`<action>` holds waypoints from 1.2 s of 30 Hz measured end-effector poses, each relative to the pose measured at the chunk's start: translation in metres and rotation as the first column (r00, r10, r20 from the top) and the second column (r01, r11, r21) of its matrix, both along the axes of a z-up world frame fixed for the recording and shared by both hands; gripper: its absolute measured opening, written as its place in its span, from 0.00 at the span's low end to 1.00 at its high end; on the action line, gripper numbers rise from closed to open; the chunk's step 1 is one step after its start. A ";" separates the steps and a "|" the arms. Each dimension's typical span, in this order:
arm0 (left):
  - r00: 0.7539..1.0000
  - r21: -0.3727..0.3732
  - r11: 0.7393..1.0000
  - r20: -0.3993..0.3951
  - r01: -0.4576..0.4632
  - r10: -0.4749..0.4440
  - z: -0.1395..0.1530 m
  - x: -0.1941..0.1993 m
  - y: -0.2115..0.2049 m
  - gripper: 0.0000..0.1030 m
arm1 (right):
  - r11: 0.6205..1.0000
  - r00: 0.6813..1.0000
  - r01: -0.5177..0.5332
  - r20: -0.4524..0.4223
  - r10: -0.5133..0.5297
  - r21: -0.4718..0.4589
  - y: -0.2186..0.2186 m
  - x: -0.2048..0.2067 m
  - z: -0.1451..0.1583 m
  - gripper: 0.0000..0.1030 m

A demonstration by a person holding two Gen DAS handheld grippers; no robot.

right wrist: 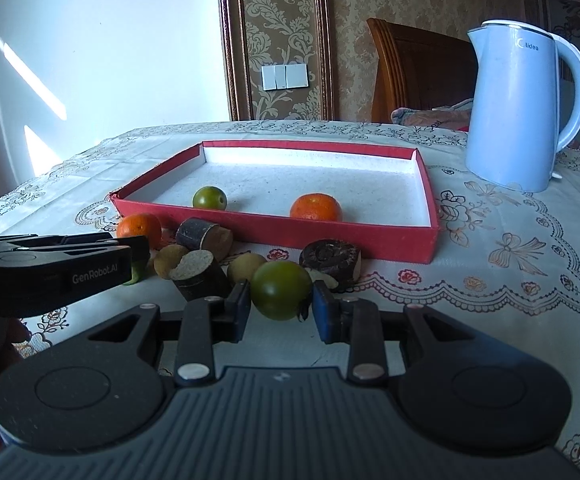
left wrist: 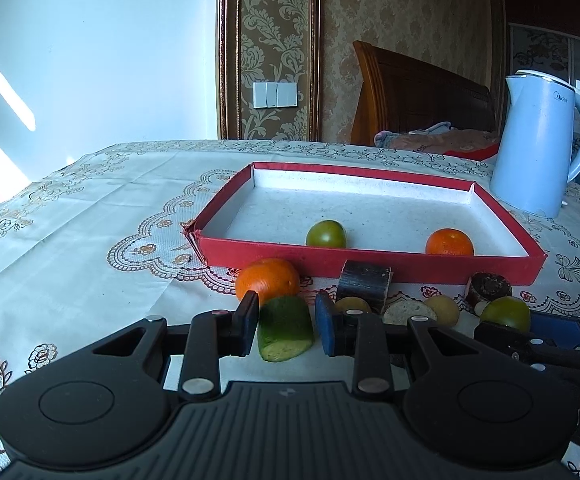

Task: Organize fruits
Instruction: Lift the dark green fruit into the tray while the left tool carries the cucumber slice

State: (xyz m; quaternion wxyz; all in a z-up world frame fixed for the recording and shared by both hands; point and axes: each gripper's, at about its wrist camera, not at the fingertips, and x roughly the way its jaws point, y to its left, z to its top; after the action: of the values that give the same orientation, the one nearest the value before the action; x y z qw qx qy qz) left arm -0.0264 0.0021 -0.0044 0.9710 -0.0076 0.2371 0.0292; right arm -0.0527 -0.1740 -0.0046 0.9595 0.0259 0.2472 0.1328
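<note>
My left gripper (left wrist: 286, 307) is shut on a green cucumber piece (left wrist: 286, 330), low over the tablecloth in front of the red tray (left wrist: 369, 269). My right gripper (right wrist: 281, 293) is shut on a green tomato (right wrist: 280, 282), just to the right of the left gripper (right wrist: 140, 254). Inside the tray lie a second green tomato (left wrist: 325, 234) and an orange (left wrist: 449, 242). Another orange (left wrist: 268, 276) sits outside against the tray's front wall. Dark sugarcane chunks (right wrist: 204, 234) and small yellowish round fruits (right wrist: 244, 266) lie loose between the grippers and the tray.
A pale blue kettle (right wrist: 517, 112) stands at the back right, beside the tray's far corner. The table carries a lace-patterned cloth (left wrist: 90, 208). Beyond the far edge are a wooden headboard (left wrist: 421, 96) and bedding. The tray's left front corner (left wrist: 194, 234) is torn.
</note>
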 end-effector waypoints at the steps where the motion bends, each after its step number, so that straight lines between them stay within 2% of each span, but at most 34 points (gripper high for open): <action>1: 1.000 0.002 1.000 0.009 0.003 -0.004 0.001 -0.001 -0.001 0.30 | 1.000 1.000 -0.001 0.004 0.001 0.002 -0.001 -0.001 0.000 0.30; 7: 0.999 -0.008 1.000 0.038 0.010 -0.009 0.005 -0.005 0.001 0.30 | 0.999 1.000 -0.019 0.016 0.018 0.029 -0.004 -0.002 0.004 0.30; 12: 0.998 -0.018 1.000 0.056 0.001 0.000 0.007 -0.008 0.005 0.30 | 0.999 0.997 -0.043 0.072 0.041 0.026 -0.003 0.000 0.027 0.30; 16: 0.998 -0.020 1.000 0.064 -0.004 0.005 0.009 -0.010 0.007 0.30 | 0.997 0.992 -0.072 0.100 0.075 -0.034 0.007 0.019 0.050 0.30; 20: 0.997 -0.038 0.999 0.072 -0.014 0.017 0.020 -0.005 0.016 0.30 | 0.991 0.991 -0.093 0.083 0.100 -0.093 0.023 0.048 0.056 0.30; 29: 0.997 -0.017 1.000 0.071 -0.023 0.024 0.047 0.045 0.032 0.30 | 0.990 0.997 -0.068 0.012 0.070 -0.122 0.034 0.090 0.035 0.30; 34: 0.999 0.050 0.998 0.013 -0.048 0.047 0.031 0.085 0.028 0.30 | 0.989 0.998 -0.069 -0.003 0.069 -0.134 0.036 0.096 0.027 0.30; 36: 0.999 0.047 0.998 -0.026 -0.044 0.045 0.022 0.096 0.028 0.30 | 0.990 0.998 -0.068 -0.009 0.067 -0.125 0.035 0.097 0.024 0.30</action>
State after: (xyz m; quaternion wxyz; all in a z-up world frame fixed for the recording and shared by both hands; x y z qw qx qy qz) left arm 0.0698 0.0304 0.0179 0.9667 0.0101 0.2493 0.0562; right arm 0.0448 -0.1392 0.0195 0.9536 -0.0426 0.2581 0.1493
